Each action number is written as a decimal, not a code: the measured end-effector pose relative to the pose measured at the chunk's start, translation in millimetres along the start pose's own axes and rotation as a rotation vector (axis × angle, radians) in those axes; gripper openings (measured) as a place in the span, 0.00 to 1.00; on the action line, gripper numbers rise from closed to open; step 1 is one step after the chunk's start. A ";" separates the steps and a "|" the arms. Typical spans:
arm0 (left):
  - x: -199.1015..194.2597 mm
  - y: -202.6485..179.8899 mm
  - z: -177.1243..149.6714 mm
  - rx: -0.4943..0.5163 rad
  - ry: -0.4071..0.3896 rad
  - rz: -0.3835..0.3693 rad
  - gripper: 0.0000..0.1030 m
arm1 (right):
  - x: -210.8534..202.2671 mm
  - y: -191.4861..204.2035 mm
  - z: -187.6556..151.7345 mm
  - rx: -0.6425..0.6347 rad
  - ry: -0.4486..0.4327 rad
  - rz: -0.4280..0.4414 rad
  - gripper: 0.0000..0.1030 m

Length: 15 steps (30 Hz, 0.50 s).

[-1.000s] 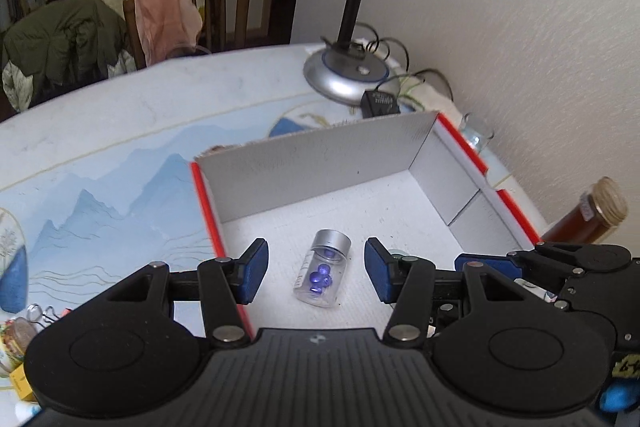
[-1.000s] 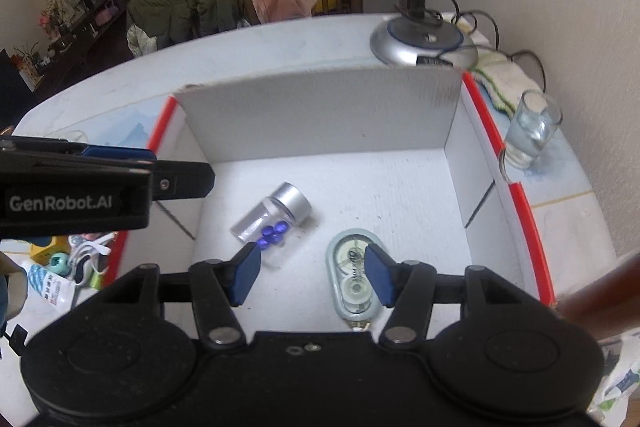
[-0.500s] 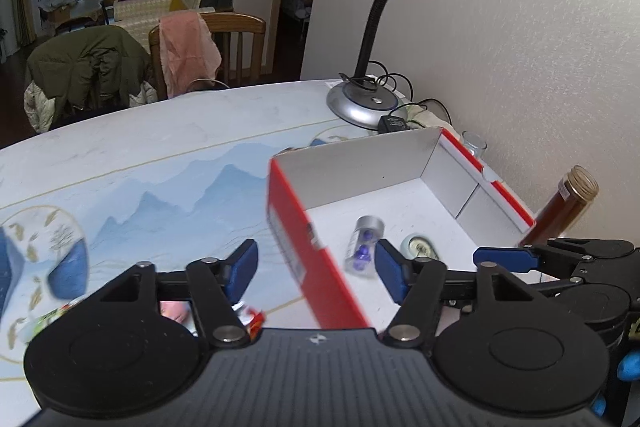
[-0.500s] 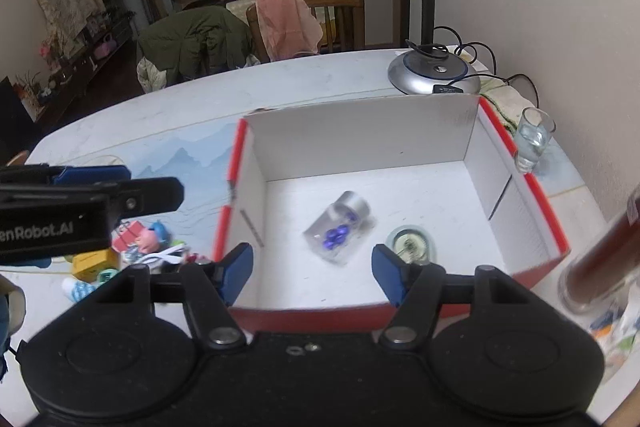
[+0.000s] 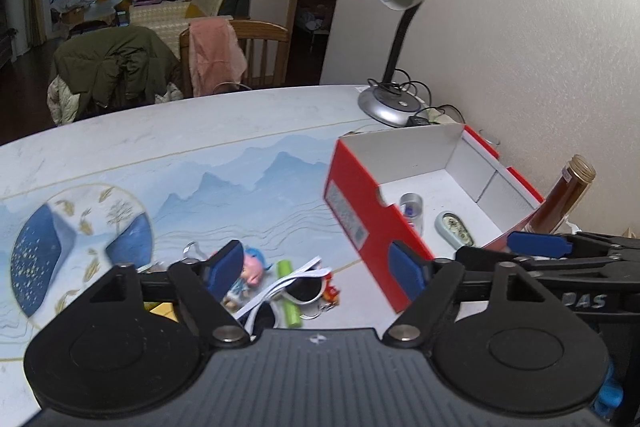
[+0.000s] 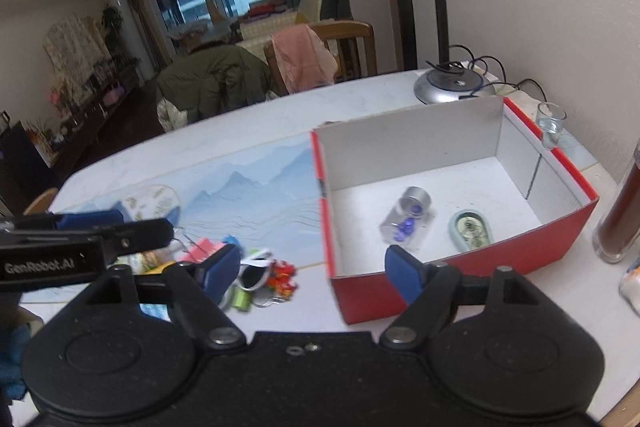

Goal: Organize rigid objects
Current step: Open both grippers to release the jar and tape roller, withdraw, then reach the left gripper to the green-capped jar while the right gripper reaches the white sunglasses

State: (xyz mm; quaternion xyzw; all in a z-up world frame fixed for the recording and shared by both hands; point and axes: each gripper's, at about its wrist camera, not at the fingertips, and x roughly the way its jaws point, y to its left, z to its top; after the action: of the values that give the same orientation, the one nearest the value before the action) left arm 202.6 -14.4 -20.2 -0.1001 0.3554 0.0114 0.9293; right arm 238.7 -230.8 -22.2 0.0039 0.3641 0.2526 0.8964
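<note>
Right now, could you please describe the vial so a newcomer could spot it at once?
Find the red box on the table beside the lamp. On its white floor lie two things: the vial is the clear one on its side, silver-capped with purple beads inside, left of the pale oval case.

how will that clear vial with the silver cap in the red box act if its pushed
The vial lies on its side on the box floor, so it probably rolls. It looks like clear glass or hard plastic: likely stiff and slippery. The few blue beads inside suggest it is light.
</note>
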 end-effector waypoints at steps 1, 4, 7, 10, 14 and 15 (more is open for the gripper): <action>-2.5 5.7 -2.8 -0.005 -0.006 0.001 0.79 | -1.5 4.3 -1.1 -0.001 -0.010 0.003 0.80; -9.2 22.3 -10.9 -0.023 -0.020 0.003 0.80 | -5.7 17.6 -5.3 -0.009 -0.039 0.012 0.84; -16.6 37.5 -18.3 -0.026 -0.042 0.005 0.88 | -6.5 28.5 -8.7 -0.017 -0.056 0.026 0.89; -23.3 53.1 -23.3 -0.037 -0.071 0.000 0.97 | -4.4 39.7 -11.7 -0.023 -0.058 0.033 0.90; -28.9 71.9 -29.7 -0.047 -0.110 -0.005 1.00 | 2.3 54.7 -16.0 -0.042 -0.040 0.034 0.90; -29.5 76.6 -31.4 -0.046 -0.115 -0.002 1.00 | 4.5 58.0 -17.2 -0.048 -0.034 0.036 0.90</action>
State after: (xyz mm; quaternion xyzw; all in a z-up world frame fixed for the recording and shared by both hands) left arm 152.9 56.0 -37.1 -0.1210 0.3008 0.0246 0.9456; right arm 204.0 -181.2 -26.7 -0.0069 0.3423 0.2771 0.8978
